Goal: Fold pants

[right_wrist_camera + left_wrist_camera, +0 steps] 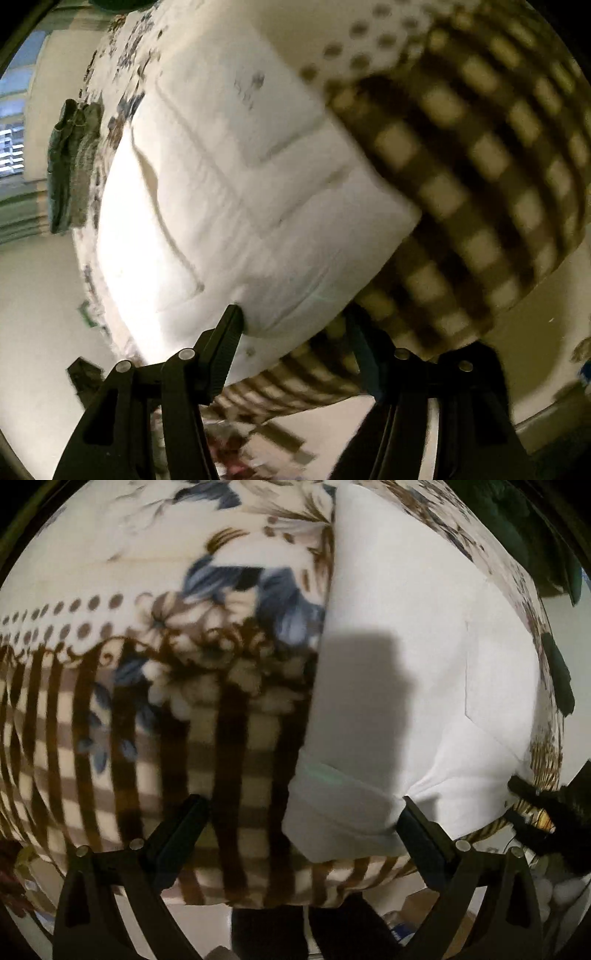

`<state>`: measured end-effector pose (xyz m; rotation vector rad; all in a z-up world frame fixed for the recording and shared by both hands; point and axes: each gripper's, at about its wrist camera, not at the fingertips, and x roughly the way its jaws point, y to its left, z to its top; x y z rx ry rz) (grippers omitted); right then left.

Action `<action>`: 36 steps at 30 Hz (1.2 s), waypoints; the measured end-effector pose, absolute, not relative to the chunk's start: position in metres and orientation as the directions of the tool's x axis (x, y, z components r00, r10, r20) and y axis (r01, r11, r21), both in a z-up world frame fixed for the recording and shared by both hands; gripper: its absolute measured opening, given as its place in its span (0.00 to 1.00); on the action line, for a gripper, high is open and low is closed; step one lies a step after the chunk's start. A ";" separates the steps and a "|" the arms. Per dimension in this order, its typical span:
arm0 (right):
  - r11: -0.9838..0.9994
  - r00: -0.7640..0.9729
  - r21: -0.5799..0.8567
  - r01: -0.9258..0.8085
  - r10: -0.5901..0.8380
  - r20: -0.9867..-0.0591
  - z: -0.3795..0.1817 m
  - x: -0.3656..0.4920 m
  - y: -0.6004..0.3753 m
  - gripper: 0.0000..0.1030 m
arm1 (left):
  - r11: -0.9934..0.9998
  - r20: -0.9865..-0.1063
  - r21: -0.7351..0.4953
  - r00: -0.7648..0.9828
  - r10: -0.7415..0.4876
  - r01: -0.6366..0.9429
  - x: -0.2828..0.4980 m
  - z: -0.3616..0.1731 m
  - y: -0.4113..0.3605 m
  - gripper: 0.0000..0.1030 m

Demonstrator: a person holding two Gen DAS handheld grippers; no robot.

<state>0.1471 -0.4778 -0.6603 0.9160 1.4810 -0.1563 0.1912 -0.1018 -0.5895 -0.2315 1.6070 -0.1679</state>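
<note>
White pants (406, 664) lie flat on the patterned blanket (129, 701), waistband between both wide-open jaws of left gripper (301, 805) and right gripper (295, 325); folding looks barely begun.

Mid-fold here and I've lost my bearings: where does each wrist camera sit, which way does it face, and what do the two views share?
Left wrist: on the left gripper, facing steeply down along its open fingers at the pants edge on the blanket; own fingers show, dark trouser legs below.
Right wrist: on the right gripper, facing steeply down at the pants near the blanket edge; own fingers show, one at the pants' hem.
Shared: both see the white pants, patterned blanket and a dark green garment beyond; the right gripper peeks into the left view.
</note>
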 end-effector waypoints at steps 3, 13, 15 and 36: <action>0.555 0.243 0.550 0.624 0.531 -0.812 -0.661 0.146 -0.501 0.59 | 0.955 -0.956 -0.287 -0.035 -0.291 -0.076 0.188 -0.574 -0.094 0.99; 0.317 0.358 0.743 0.590 0.722 -0.592 -0.703 0.138 -0.477 0.64 | 0.910 -0.912 -0.407 0.097 -0.399 -0.079 0.255 -0.568 -0.108 0.97; 0.308 0.380 0.753 0.581 0.716 -0.586 -0.710 0.143 -0.468 0.64 | 0.898 -0.902 -0.431 0.085 -0.424 -0.088 0.259 -0.582 -0.113 0.97; 0.389 0.453 0.802 0.452 0.674 -0.583 -0.661 0.170 -0.462 0.38 | 0.763 -0.757 -0.643 0.203 -0.621 -0.061 0.256 -0.556 -0.095 0.21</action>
